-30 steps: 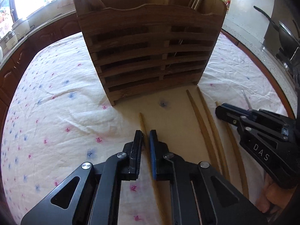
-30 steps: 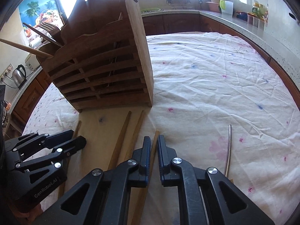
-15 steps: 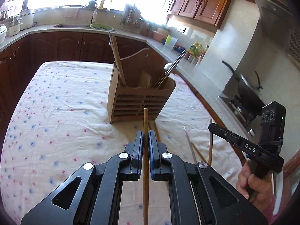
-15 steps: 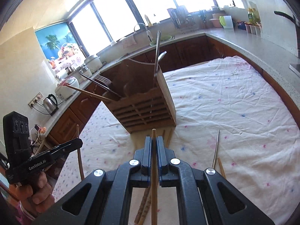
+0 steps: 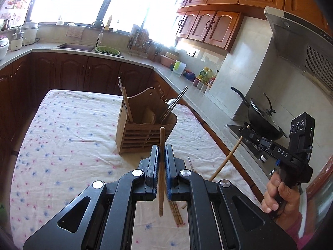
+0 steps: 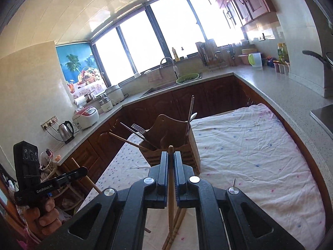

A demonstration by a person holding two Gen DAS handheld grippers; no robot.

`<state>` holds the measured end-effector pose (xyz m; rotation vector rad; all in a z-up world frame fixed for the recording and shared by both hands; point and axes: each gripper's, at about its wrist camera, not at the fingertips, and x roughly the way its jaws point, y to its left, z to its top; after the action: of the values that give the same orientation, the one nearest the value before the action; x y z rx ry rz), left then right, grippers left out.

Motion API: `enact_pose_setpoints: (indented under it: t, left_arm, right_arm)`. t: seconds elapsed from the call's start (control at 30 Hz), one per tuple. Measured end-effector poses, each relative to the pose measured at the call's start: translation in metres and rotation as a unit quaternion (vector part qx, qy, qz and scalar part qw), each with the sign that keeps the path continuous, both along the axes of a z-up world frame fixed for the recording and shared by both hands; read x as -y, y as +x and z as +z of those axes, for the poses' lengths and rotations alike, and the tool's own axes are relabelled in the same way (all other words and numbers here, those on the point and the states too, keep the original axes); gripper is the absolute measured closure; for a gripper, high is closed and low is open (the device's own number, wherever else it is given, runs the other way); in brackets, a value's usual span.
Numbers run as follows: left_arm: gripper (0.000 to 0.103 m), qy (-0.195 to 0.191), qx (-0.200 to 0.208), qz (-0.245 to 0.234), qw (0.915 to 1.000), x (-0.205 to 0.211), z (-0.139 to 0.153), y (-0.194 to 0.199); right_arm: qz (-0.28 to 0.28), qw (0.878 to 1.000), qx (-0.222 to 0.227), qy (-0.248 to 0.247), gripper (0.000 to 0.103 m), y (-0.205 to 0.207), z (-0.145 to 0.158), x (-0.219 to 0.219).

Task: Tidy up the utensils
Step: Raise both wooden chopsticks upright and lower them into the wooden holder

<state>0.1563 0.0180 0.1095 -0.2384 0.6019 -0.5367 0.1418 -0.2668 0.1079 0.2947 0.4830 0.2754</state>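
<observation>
A slatted wooden utensil holder (image 5: 143, 133) stands mid-table; it also shows in the right wrist view (image 6: 174, 143) with a fork, chopsticks and a spoon in it. My left gripper (image 5: 160, 152) is shut on a wooden chopstick (image 5: 161, 170), held high above the table. My right gripper (image 6: 170, 158) is shut on another wooden chopstick (image 6: 171, 189), also raised. In the left wrist view the right gripper (image 5: 249, 134) carries its chopstick (image 5: 226, 158). Two wooden chopsticks (image 5: 175, 212) and a metal one (image 5: 191, 163) lie on the cloth below.
The table has a white flowered cloth (image 5: 68, 137). A stone counter (image 5: 210, 120) with a wok (image 5: 262, 120) on the stove runs along the right. Dark cabinets (image 5: 68, 73) and a sink (image 6: 172, 83) lie behind.
Both grippers have lifted their chopsticks from the cloth and risen high, moving back from the holder. The views now tilt up to show the kitchen.
</observation>
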Motion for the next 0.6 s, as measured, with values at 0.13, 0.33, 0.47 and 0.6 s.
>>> enact_pose_setpoints:
  t: [0.13, 0.33, 0.47, 0.6]
  left_arm:
    - [0.098, -0.002, 0.009, 0.010, 0.9999, -0.001, 0.004, 0.003]
    - [0.098, -0.003, 0.032, 0.021, 0.9993, 0.000, 0.019, 0.016]
    - [0.098, -0.002, 0.074, 0.036, 0.9967, 0.004, 0.046, 0.029]
    - [0.098, -0.004, 0.122, 0.059, 0.9908, 0.008, 0.079, 0.051]
  right_arm:
    - [-0.007, 1.000, 0.005, -0.007, 0.098, 0.004, 0.003, 0.001]
    - [-0.013, 1.000, 0.014, -0.003, 0.098, 0.016, 0.008, 0.002]
    - [-0.022, 0.999, 0.041, 0.000, 0.098, 0.029, 0.026, 0.003]
    - [-0.033, 0.997, 0.075, 0.005, 0.098, 0.049, 0.053, 0.004]
